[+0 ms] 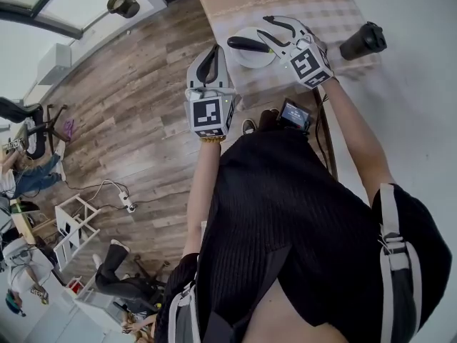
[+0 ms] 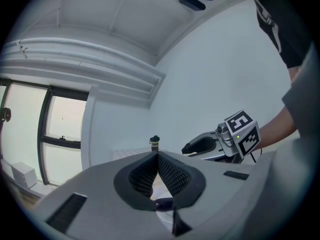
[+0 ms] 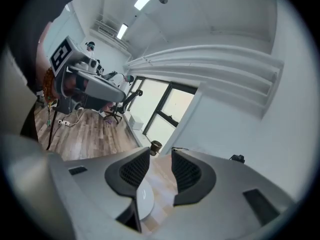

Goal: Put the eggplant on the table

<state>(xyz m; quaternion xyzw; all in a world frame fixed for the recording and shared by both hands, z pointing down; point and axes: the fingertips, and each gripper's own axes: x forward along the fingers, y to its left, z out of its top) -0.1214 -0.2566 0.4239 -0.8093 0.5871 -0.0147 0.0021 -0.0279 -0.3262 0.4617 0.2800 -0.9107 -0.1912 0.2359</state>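
Note:
A dark eggplant [image 1: 246, 43] lies on a white plate [image 1: 251, 59] on the table with the beige checked cloth [image 1: 321, 9]. My right gripper [image 1: 264, 26] hangs over the plate's right side, just above the eggplant's end. Its jaws stand apart with nothing between them in the right gripper view [image 3: 161, 156], where a piece of the plate [image 3: 145, 199] shows below. My left gripper [image 1: 213, 50] is held beyond the table's left edge, level, its fingertips meeting [image 2: 156, 155] with nothing in them. A purple patch [image 2: 162, 204] shows low under its jaws.
A black cup [image 1: 364, 41] stands on the table's right part, and also shows small in the left gripper view [image 2: 154, 143]. Wooden floor [image 1: 143, 91] lies left of the table. A round bin [image 1: 123, 3] stands by the window; office chairs and people sit at the far left.

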